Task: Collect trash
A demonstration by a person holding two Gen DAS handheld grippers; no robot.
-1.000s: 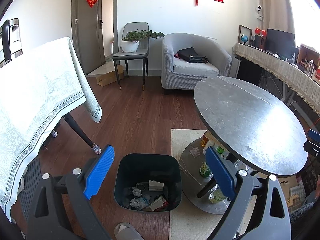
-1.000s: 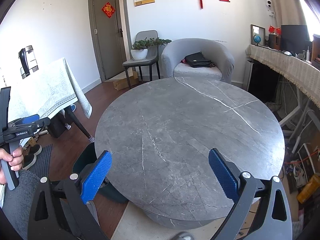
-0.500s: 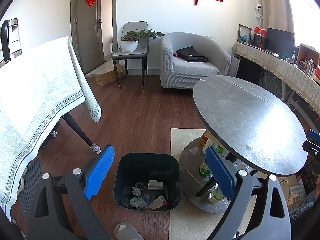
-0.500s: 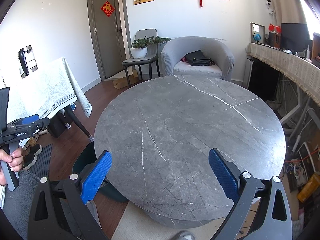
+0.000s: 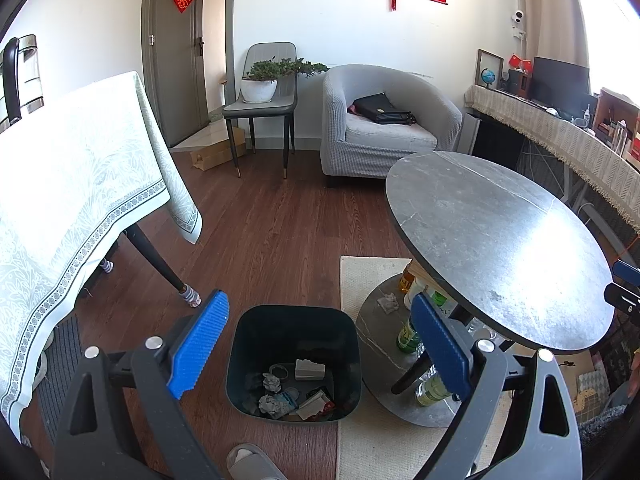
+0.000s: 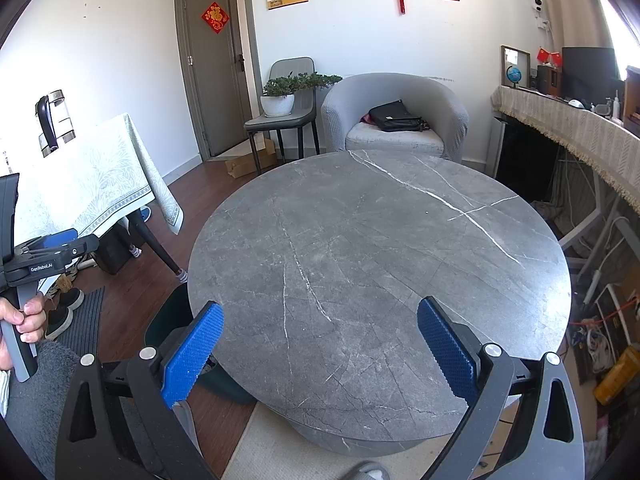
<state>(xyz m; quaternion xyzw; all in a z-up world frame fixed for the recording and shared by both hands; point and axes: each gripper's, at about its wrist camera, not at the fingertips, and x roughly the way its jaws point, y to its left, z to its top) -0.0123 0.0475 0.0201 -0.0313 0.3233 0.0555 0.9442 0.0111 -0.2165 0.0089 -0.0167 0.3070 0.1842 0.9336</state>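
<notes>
Left wrist view looks down on the dark bin at lower centre of the frame, standing on the wooden floor just beside the round grey table. Crumpled paper and wrappers lie in its bottom. The left gripper hovers above it, fingers spread wide and holding nothing. A small crumpled scrap rests on the table's lower shelf beside some bottles. In the right wrist view the right gripper hangs over the bare tabletop, fingers likewise released; a hand grips the other handle at left.
</notes>
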